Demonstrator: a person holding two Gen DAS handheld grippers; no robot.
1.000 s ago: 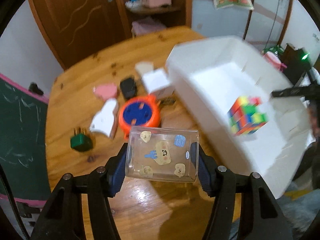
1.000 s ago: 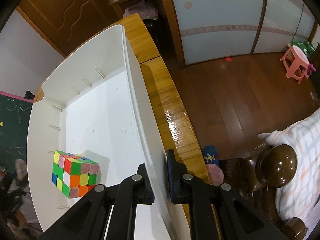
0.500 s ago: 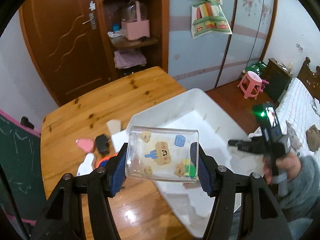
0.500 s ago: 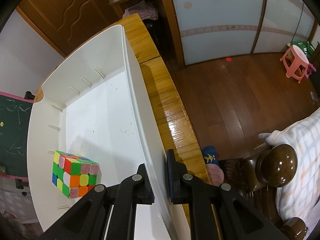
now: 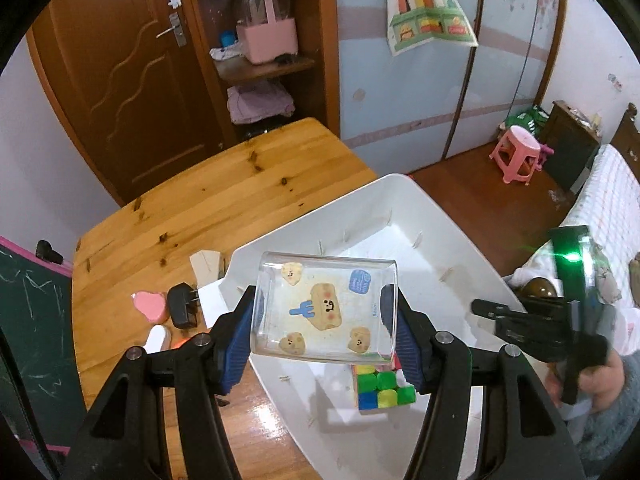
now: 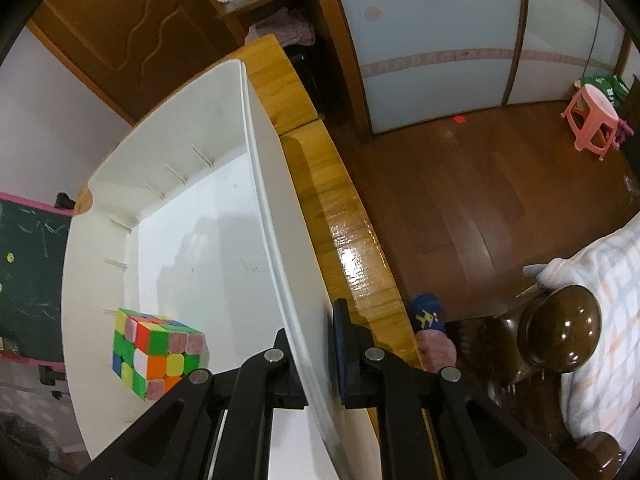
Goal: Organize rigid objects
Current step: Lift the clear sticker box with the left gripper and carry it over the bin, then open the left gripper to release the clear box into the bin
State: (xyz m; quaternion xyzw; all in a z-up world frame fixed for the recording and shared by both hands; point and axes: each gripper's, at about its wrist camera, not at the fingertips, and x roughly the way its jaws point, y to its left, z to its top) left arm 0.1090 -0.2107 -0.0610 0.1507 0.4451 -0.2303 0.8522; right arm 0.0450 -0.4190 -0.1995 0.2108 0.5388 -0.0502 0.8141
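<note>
Carrying a clear box [image 5: 325,307] with bear stickers over the white bin [image 5: 440,248], pinched by its two sides in the left gripper [image 5: 324,332]; jaws set about half wide, pads pressed on the box walls. Hanging above the bin's near-left part, just over the cube [image 5: 382,390] that sits on the bin floor. Clamping the bin's right wall [image 6: 276,240] in the right gripper [image 6: 320,354], jaws nearly shut on the thin rim, steadying it at the table [image 6: 352,248] edge. Judging the step as the drop-off: box in the air, not yet set down. Calling next for a shift toward bare floor beyond the cube, a lowering until the base meets the bin, then an opening of the jaws. Waiting on the table at far left: plug [image 5: 182,306], pink heart [image 5: 149,306], wood block [image 5: 206,266].
</note>
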